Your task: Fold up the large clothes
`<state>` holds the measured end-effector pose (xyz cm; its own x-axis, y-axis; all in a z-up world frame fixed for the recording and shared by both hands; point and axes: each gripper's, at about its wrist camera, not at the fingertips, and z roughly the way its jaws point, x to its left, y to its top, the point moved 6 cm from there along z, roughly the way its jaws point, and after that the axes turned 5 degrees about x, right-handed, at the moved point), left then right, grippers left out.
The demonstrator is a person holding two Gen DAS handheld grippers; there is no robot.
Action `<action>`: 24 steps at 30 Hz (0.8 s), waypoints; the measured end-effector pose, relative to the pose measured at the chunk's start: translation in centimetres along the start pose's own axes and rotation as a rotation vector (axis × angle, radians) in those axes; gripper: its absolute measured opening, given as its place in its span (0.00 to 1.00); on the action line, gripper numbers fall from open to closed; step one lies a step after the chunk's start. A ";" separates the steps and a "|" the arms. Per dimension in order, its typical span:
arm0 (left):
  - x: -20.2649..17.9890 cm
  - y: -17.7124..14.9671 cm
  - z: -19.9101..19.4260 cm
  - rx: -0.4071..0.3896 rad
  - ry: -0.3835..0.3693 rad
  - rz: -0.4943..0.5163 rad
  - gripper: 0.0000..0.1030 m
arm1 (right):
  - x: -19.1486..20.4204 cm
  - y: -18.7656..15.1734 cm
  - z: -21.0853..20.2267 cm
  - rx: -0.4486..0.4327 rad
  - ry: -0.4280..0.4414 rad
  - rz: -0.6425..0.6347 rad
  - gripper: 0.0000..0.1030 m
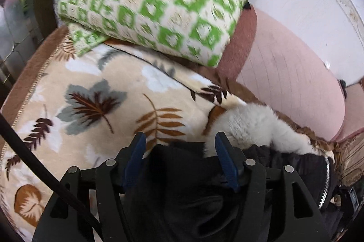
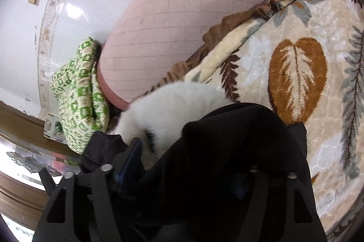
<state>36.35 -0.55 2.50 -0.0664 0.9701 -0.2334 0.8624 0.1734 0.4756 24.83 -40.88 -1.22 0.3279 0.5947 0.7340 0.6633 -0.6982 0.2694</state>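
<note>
black coat [image 1: 182, 173] drapes both tools on leaf-print bed blanket [image 1: 91, 105], white fur collar [image 1: 250, 123] toward pink headboard [image 1: 284, 64]; left tool [image 1: 179, 146] spread, right tool [image 2: 182, 151] unclear.

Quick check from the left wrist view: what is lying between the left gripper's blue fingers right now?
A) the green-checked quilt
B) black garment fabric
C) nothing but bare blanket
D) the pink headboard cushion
B: the black garment lies bunched between the open blue fingers of the left gripper.
</note>
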 end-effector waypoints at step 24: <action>-5.8 -13.6 -6.5 -0.088 -0.029 0.358 0.62 | 9.8 -14.0 -6.2 -0.049 -0.105 -0.531 0.41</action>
<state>21.73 -7.42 2.88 0.2471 0.9670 -0.0625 0.7816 -0.1608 0.6027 14.60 -27.81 6.05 0.0235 0.9056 0.4236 0.7246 -0.3073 0.6169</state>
